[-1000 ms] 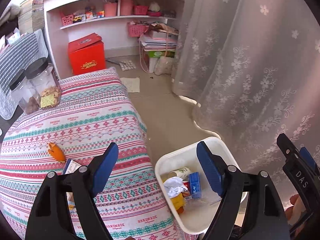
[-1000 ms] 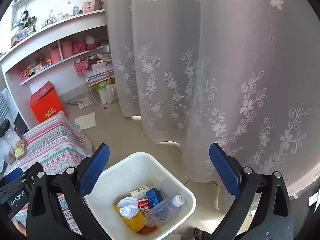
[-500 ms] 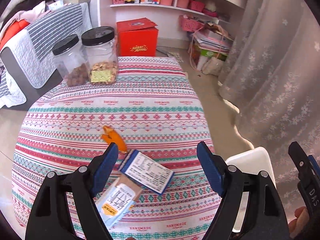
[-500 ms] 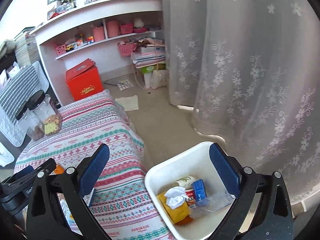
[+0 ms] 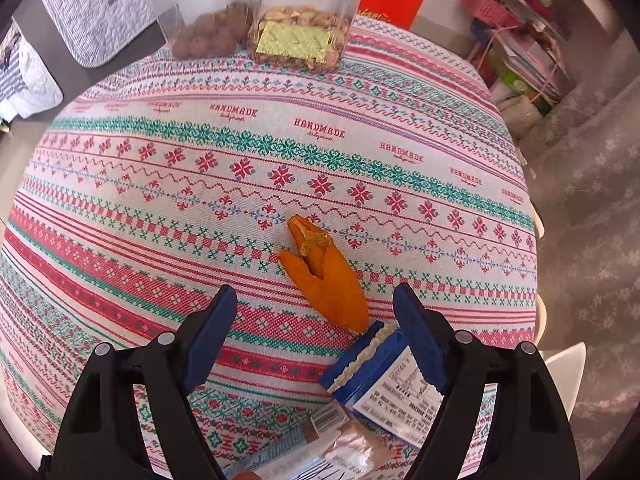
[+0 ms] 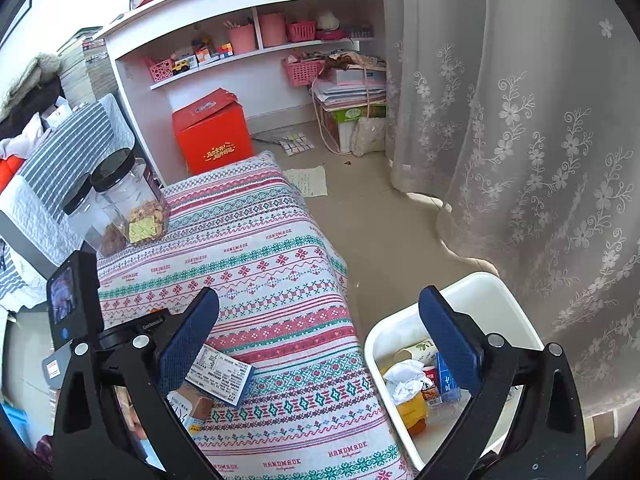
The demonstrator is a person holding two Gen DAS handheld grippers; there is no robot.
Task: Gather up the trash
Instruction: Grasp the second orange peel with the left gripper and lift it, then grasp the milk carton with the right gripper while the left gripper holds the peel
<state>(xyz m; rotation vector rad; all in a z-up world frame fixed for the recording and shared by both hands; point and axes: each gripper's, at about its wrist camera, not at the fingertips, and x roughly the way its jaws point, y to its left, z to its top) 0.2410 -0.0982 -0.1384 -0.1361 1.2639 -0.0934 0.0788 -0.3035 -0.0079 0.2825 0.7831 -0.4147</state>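
An orange peel [image 5: 324, 276] lies on the patterned tablecloth [image 5: 280, 140]. My left gripper [image 5: 316, 332] hangs open just above the cloth, and the peel's near tip lies between its fingers. A blue-and-white box [image 5: 384, 384] sits under the right finger, and a brown wrapper [image 5: 320, 440] lies nearer the camera. My right gripper [image 6: 318, 340] is open and empty, above the table's edge. The white trash bin [image 6: 496, 292] stands on the floor to its right, holding a tissue [image 6: 404, 376] and other packaging. The box [image 6: 220, 372] also shows in the right wrist view.
Two black-lidded clear jars [image 6: 128, 200] stand at the table's far end. Behind them are a red box [image 6: 212, 136], white shelves [image 6: 248, 56] with pink baskets and a paper stack. A lace curtain [image 6: 520, 140] hangs right of the bin. A striped quilt [image 5: 92, 8] lies to the left.
My left gripper swung from above the bin to over the table and dropped close to the orange peel. The right gripper turned left, bringing the table into view. Both stayed open.
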